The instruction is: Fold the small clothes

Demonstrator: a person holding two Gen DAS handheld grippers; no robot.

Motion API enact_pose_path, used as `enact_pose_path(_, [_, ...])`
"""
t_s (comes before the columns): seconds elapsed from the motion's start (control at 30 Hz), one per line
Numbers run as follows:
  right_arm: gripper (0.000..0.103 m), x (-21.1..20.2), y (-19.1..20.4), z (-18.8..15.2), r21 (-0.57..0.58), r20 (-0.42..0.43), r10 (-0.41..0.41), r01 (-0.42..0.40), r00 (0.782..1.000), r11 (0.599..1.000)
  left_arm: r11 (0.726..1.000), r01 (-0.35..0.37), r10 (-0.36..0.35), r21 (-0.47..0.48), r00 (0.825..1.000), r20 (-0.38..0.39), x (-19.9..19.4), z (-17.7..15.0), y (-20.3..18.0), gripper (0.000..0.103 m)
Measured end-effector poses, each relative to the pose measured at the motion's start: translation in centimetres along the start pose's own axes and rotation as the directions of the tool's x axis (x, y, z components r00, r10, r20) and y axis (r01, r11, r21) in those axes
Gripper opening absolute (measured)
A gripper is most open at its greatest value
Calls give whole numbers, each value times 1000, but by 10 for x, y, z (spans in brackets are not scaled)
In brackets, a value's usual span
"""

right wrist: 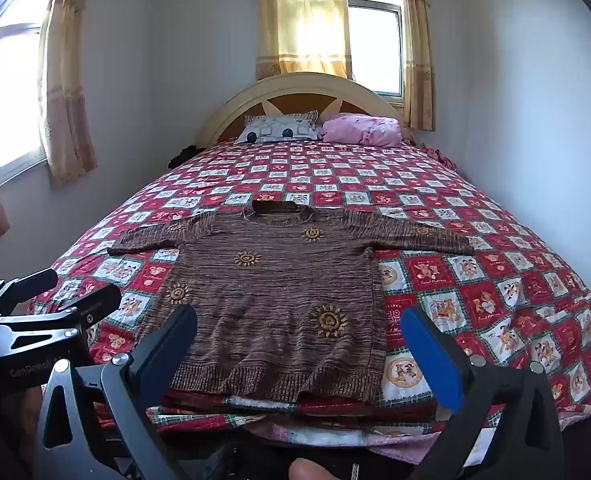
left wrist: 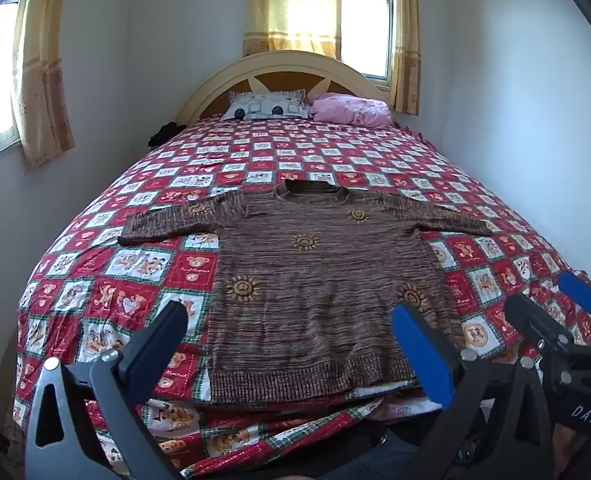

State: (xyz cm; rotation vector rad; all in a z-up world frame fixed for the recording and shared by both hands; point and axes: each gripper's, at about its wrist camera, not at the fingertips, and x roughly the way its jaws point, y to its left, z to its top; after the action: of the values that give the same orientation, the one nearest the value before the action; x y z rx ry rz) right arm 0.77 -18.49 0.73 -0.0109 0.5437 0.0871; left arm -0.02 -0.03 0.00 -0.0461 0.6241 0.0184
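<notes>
One brown sweater [left wrist: 319, 280] lies flat on the bed, ahead of two wide-open, empty grippers.

The left gripper [left wrist: 291, 328] and the right gripper [right wrist: 299, 332] both hover short of the hem, jaws spread wide and clasping nothing; the hem sits just beyond and between each pair of fingertips. Both sleeves are stretched out sideways, well ahead of the jaws, and the collar is farthest off. Five yellow sun motifs show on the body. The sweater rests on one red checked quilt [left wrist: 107, 288]. Far past the jaws lie two pillows: one patterned white pillow [left wrist: 267, 106] and one pink pillow [left wrist: 351, 110], against the headboard [left wrist: 283, 68].
</notes>
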Motion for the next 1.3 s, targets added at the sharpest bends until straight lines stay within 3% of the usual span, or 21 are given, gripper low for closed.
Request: enact_pose_path(1.3, [102, 6, -6, -2, 49, -12, 30, -29, 999, 998, 1000, 1, -1, -7, 1000, 13, 0, 2, 6, 103])
